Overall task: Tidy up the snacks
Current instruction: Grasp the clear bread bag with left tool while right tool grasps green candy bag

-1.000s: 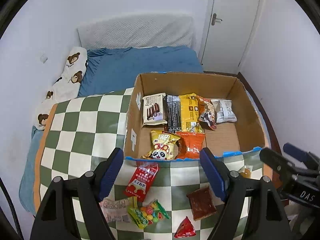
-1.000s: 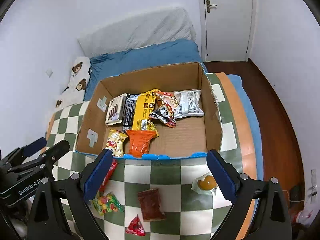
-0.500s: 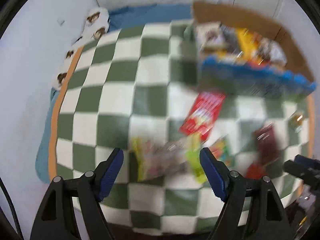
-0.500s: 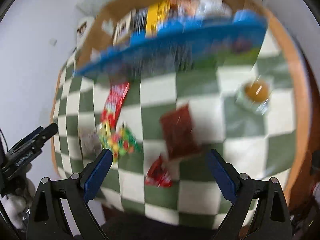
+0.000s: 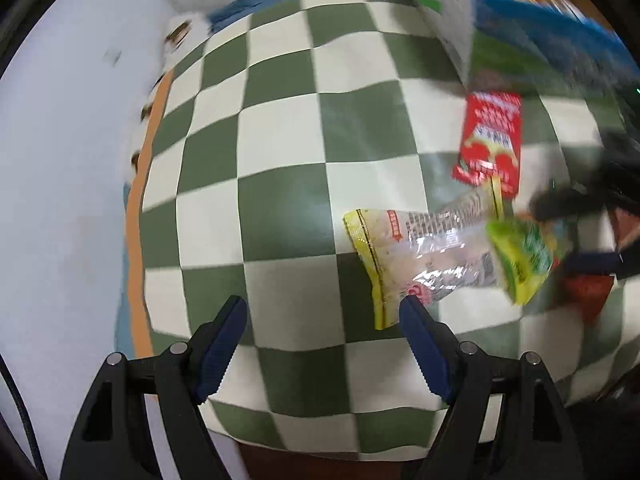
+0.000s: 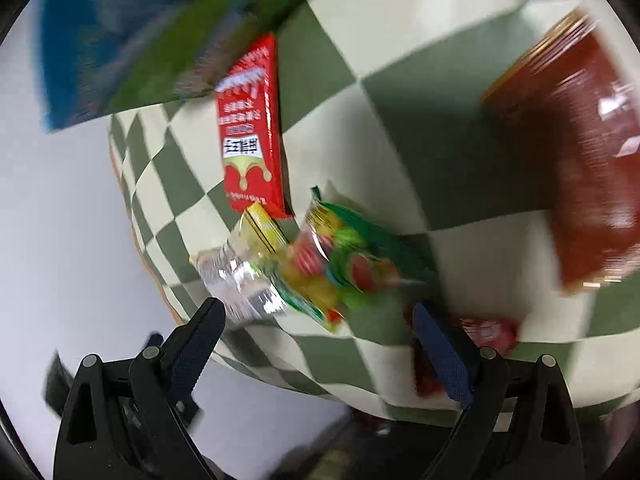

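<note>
Checked green-and-cream cloth (image 5: 288,128) covers the surface beside a white wall (image 5: 60,200). Both point steeply down: left hand-held gripper (image 5: 323,312) wide, empty beside the clear yellow-edged packet (image 5: 416,252); right hand-held gripper (image 6: 316,316) wide over the candy bag (image 6: 344,264).

White wall (image 5: 60,200); checkered cloth (image 5: 280,140)

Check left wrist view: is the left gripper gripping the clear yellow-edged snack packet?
No, the left gripper is open and holds nothing; the clear yellow-edged snack packet lies on the checkered cloth.
</note>
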Action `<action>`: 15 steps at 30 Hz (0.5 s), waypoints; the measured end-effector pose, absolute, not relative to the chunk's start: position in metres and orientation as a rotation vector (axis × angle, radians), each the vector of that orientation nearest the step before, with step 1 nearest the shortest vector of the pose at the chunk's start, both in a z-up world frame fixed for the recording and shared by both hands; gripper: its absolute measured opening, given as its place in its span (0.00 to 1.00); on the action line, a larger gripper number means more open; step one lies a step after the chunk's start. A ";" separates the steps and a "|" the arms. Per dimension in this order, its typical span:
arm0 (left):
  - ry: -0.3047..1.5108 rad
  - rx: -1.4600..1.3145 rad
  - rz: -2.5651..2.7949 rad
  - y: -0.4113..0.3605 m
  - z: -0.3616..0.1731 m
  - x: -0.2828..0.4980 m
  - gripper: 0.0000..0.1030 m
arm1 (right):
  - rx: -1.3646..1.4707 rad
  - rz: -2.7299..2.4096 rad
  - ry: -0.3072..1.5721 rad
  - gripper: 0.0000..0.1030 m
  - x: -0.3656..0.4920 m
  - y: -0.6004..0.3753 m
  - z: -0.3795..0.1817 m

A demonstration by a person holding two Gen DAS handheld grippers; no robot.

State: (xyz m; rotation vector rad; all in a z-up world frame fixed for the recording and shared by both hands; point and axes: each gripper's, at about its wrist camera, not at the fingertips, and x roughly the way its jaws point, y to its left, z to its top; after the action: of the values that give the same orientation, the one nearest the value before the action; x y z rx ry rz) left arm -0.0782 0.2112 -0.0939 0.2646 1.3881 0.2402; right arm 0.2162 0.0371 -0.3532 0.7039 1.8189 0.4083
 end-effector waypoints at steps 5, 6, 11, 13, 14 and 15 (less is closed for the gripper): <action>1.375 0.460 0.083 0.191 -0.100 -0.072 0.75 | 0.718 0.335 1.864 0.59 0.208 0.059 -0.378; 1.370 0.504 0.044 0.185 -0.102 -0.070 0.75 | 0.690 0.341 1.855 0.53 0.206 0.060 -0.376; 1.383 0.678 -0.171 0.148 -0.114 -0.059 0.75 | 0.378 0.419 1.774 0.45 0.196 0.057 -0.343; 1.391 0.797 -0.259 0.129 -0.130 -0.056 0.75 | 0.260 0.424 1.734 0.45 0.193 0.051 -0.331; 1.393 0.843 -0.280 0.122 -0.138 -0.054 0.75 | 0.196 0.425 1.721 0.45 0.190 0.049 -0.327; 1.401 0.880 -0.304 0.116 -0.145 -0.052 0.75 | 0.148 0.418 1.710 0.45 0.188 0.046 -0.323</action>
State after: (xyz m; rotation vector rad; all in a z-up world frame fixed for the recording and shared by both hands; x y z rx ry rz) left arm -0.0521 0.1162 -0.1446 0.8801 1.4014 -0.3043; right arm 0.1878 0.0461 -0.3232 0.1476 1.7103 0.4176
